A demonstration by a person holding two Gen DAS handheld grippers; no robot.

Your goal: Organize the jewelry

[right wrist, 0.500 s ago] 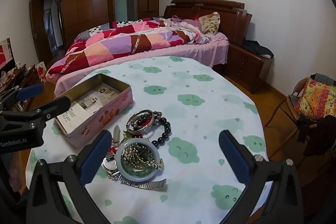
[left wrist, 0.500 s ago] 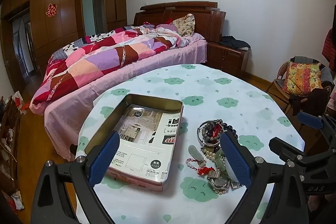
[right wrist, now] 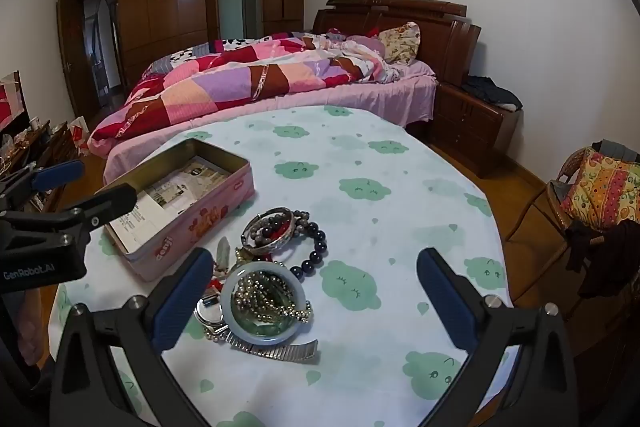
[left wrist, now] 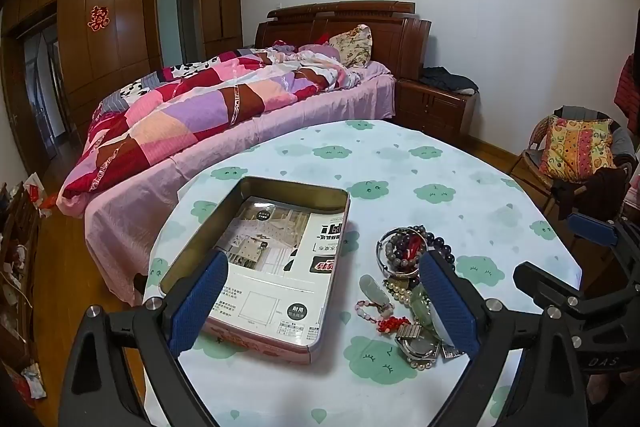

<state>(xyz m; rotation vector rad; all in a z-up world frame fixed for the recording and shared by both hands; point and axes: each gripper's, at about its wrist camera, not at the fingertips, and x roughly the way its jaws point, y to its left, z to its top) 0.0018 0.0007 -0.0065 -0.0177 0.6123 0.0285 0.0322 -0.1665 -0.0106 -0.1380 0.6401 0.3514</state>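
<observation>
Tablecloth (right wrist: 400, 155): jewelry (right wrist: 264, 279) beside left tongs (left wrist: 324, 307).

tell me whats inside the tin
The tin holds only a printed paper sheet lying flat on its bottom; no jewelry is in it. Whatever lies under the sheet is hidden, and the left gripper's finger covers the near left corner.
</observation>
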